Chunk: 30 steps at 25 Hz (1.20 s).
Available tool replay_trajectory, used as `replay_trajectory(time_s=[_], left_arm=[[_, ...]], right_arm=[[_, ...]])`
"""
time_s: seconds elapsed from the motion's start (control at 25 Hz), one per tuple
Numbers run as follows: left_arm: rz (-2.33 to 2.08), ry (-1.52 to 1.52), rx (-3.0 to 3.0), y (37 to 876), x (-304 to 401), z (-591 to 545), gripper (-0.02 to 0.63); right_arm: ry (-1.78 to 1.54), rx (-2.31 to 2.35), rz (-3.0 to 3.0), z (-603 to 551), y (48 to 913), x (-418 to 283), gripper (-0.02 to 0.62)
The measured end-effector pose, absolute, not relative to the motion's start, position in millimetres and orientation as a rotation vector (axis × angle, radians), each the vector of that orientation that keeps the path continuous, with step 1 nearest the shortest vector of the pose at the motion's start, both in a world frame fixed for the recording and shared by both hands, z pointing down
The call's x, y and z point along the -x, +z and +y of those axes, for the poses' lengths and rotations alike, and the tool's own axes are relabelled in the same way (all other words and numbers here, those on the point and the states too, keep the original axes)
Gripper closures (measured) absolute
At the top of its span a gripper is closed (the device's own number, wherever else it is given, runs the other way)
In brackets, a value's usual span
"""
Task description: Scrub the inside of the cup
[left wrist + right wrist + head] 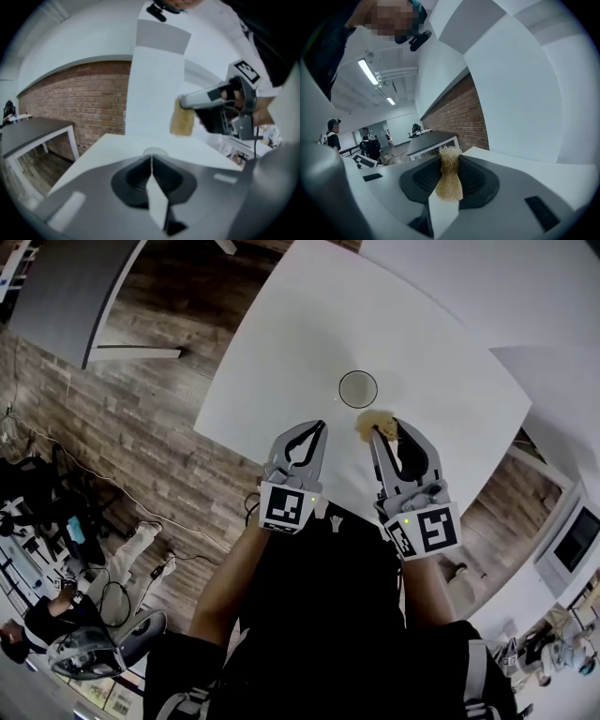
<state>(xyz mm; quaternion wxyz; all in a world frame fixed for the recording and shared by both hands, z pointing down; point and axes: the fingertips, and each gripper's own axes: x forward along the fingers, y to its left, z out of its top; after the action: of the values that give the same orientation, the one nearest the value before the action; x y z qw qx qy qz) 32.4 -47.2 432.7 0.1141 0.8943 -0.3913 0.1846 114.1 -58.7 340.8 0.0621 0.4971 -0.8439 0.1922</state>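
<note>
The cup [357, 389] stood just beyond the right gripper [385, 427], which pinched a fibrous scrubber [371, 422]. The left gripper [322, 427] was pressed together, its own view showing only the cup's rim.

Large white tabletop [281, 343] seen from above, set on brown wood-plank floor [141, 418]. Grey-topped table with white frame [66, 287] placed well apart, at upper left of head view. Red brick wall [89, 103] seen behind tables, white square pillar [154, 84] set against it. Fluorescent strip light [368, 71] mounted on ceiling. Person [332, 133] seen standing far off in the right gripper view, too small for detail.
</note>
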Motion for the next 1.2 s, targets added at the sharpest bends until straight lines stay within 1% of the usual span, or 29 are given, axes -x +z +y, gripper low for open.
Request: replay_trajectory(time_s=[0.12,0.24,0.36,0.48,0.56,0.72,0.84,0.88,0.96,1.2], left_arm=[[-1.089,0.559,-2.604,447,-31,-53,0.562],[-1.061,0.587,-2.595,460,-28,-59,0.554],[-1.011,0.633,-2.617,474,-32,-64,0.518],[-0.92,0.688,-2.612,490,-38,-65,0.466],[-0.877,0.714,-2.608,498,-44,-65,0.453],[-0.84,0.728,-2.613,507,-54,-65,0.454],[-0.829,0.715,-2.61,510,-60,-66,0.467],[-0.839,0.714,-2.607,510,-60,-67,0.473],[-0.865,0.712,-2.606,511,-59,-70,0.517],[-0.884,0.752,-2.645,509,-58,-71,0.531]], right_arm=[[0.606,-1.502,-2.508,-68,349,-109,0.5],[0.623,-1.507,-2.487,-77,357,-105,0.5],[0.617,-1.524,-2.473,-86,369,-104,0.5],[0.611,-1.532,-2.457,-96,379,-101,0.5],[0.592,-1.521,-2.442,-101,385,-99,0.5],[0.585,-1.485,-2.421,-106,401,-93,0.5],[0.587,-1.464,-2.406,-107,414,-91,0.5],[0.593,-1.458,-2.401,-107,419,-90,0.5],[0.613,-1.451,-2.395,-108,425,-89,0.5],[0.645,-1.407,-2.351,-111,437,-88,0.5]])
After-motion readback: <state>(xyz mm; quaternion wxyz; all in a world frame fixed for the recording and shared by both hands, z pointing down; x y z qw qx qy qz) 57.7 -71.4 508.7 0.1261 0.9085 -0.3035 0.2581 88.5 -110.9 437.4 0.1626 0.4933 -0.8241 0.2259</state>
